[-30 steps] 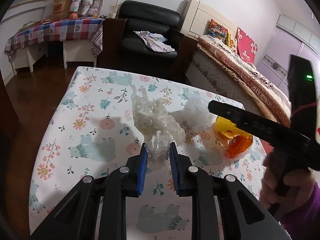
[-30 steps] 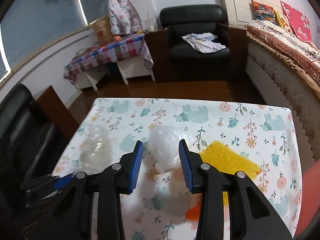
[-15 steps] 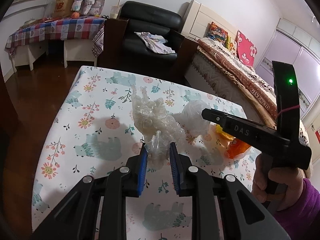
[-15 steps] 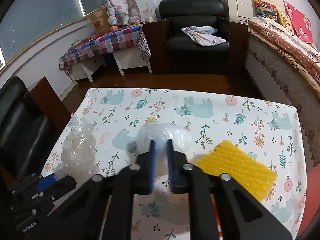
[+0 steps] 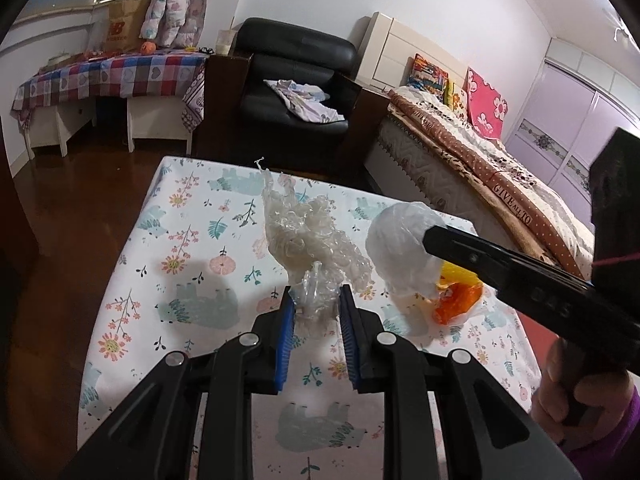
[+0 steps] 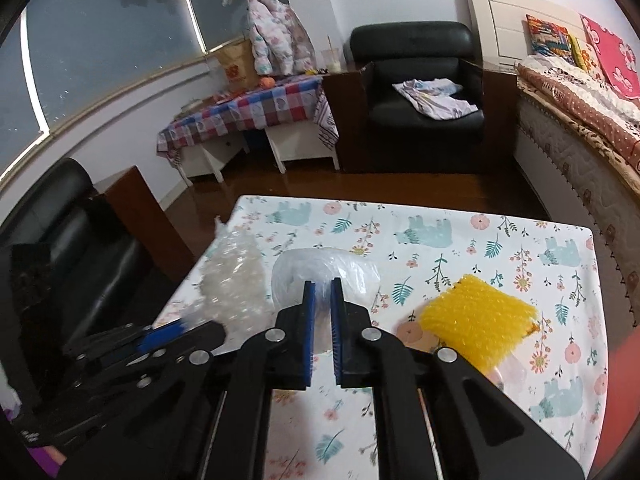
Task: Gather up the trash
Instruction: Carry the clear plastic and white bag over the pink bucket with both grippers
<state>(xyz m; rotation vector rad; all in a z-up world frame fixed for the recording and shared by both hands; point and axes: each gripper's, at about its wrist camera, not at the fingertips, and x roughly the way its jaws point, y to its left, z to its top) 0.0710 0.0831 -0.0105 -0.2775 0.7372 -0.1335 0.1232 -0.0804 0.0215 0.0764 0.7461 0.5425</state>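
Trash: left hand-held gripper (image 5: 316, 312) pinches clear bubble wrap (image 5: 312, 236); right hand-held gripper (image 6: 323, 300) clamps white bag (image 6: 324, 270), partly hidden.

Clear bubble wrap (image 5: 316, 236) and white bag (image 5: 404, 248) lifted; yellow wrap (image 6: 480, 316) lies flat.

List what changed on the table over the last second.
The right gripper closed its fingers on the white plastic bag and lifted it off the tablecloth. The left gripper stayed clamped on the clear bubble wrap. The yellow bubble wrap did not move.
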